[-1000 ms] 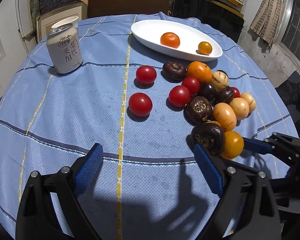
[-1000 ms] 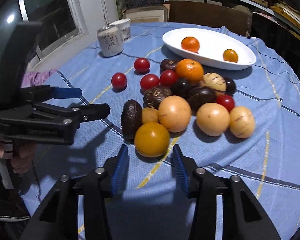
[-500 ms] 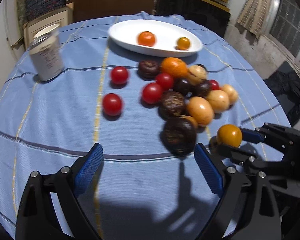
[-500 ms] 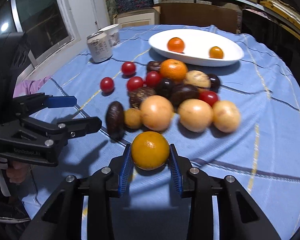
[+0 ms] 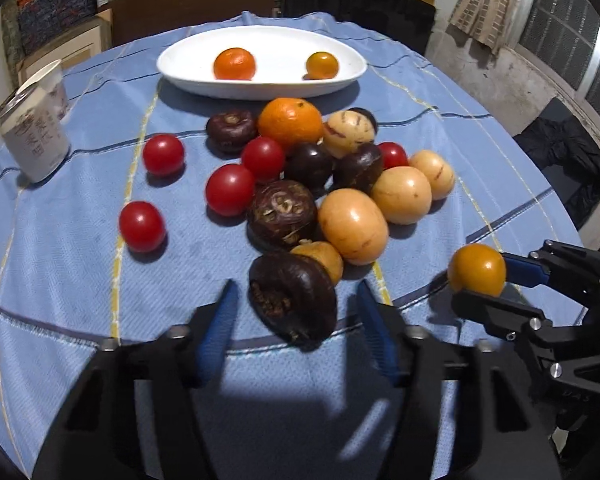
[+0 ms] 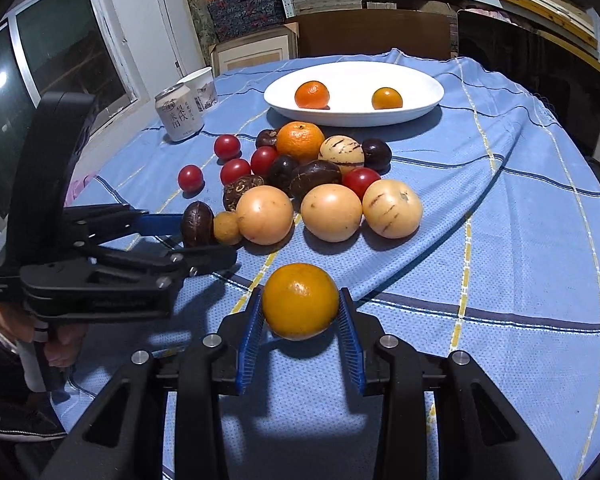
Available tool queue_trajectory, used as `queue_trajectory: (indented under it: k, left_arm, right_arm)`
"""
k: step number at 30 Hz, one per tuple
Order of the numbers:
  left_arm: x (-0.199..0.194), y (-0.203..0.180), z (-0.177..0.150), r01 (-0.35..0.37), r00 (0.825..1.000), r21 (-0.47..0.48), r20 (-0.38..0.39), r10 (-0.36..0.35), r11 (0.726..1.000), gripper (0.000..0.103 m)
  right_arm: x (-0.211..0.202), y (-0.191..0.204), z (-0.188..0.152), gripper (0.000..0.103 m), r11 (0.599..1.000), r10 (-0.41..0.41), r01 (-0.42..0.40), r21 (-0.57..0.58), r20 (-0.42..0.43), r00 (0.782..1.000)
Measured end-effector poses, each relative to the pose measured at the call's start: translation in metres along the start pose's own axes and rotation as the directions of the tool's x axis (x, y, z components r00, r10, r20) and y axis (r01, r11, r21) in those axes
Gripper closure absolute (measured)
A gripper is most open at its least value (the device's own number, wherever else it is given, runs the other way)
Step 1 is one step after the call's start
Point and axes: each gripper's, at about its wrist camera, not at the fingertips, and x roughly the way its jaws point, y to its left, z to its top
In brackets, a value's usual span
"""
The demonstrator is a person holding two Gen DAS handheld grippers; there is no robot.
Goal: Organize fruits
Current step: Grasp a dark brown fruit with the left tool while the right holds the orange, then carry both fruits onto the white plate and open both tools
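Observation:
My right gripper [image 6: 301, 322] is shut on a yellow-orange citrus fruit [image 6: 300, 301] and holds it above the blue cloth; the fruit also shows in the left wrist view [image 5: 476, 269]. My left gripper [image 5: 296, 318] is open, its fingers either side of a dark wrinkled fruit [image 5: 293, 300] at the near end of the fruit pile; the pads do not touch it. A white oval dish [image 6: 420, 92] at the back holds an orange [image 6: 311, 95] and a small yellow-orange fruit [image 6: 387, 98].
The pile holds red tomatoes [image 5: 229, 189], dark fruits [image 5: 282, 213], pale yellow fruits [image 5: 353, 226] and a big orange [image 5: 290, 122]. A drink can [image 6: 179, 112] and a cup [image 6: 198, 85] stand at the back left. The round table's edge [image 5: 556, 200] drops off on the right.
My right gripper has lifted the citrus fruit off the cloth and away from the pile. My left gripper has moved in around the dark wrinkled fruit, its jaws narrower than before.

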Motion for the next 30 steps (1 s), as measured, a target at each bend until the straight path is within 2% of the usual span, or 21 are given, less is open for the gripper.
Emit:
queue_trajectory:
  k: [1, 4, 17, 24, 30]
  left_arm:
    - [0.0, 0.0, 0.0, -0.011, 1.0, 0.006, 0.006, 0.011, 1.0, 0.059]
    - [-0.002, 0.001, 0.0, -0.002, 1.0, 0.008, 0.013, 0.002, 1.0, 0.062]
    - [-0.046, 0.021, -0.005, -0.034, 0.997, -0.003, 0.073, 0.034, 0.999, 0.063]
    - [-0.06, 0.021, 0.017, -0.032, 0.993, 0.02, 0.111, 0.03, 0.999, 0.063]
    - [-0.061, 0.021, 0.056, -0.047, 0.989, 0.041, 0.14, 0.041, 0.998, 0.063]
  right_arm:
    - [0.0, 0.0, 0.0, 0.066, 1.0, 0.001, -0.001, 0.0, 0.0, 1.0]
    - [0.001, -0.001, 0.0, 0.066, 1.0, 0.0, 0.0, 0.001, -0.004, 1.0]
    - [-0.007, 0.004, 0.007, 0.066, 1.0, 0.009, -0.009, -0.016, 0.016, 1.0]
    - [-0.027, 0.007, 0.032, 0.066, 0.999, 0.007, -0.003, -0.053, 0.079, 0.997]
    - [-0.041, 0.0, 0.076, 0.066, 0.996, -0.023, 0.035, -0.077, 0.153, 0.988]
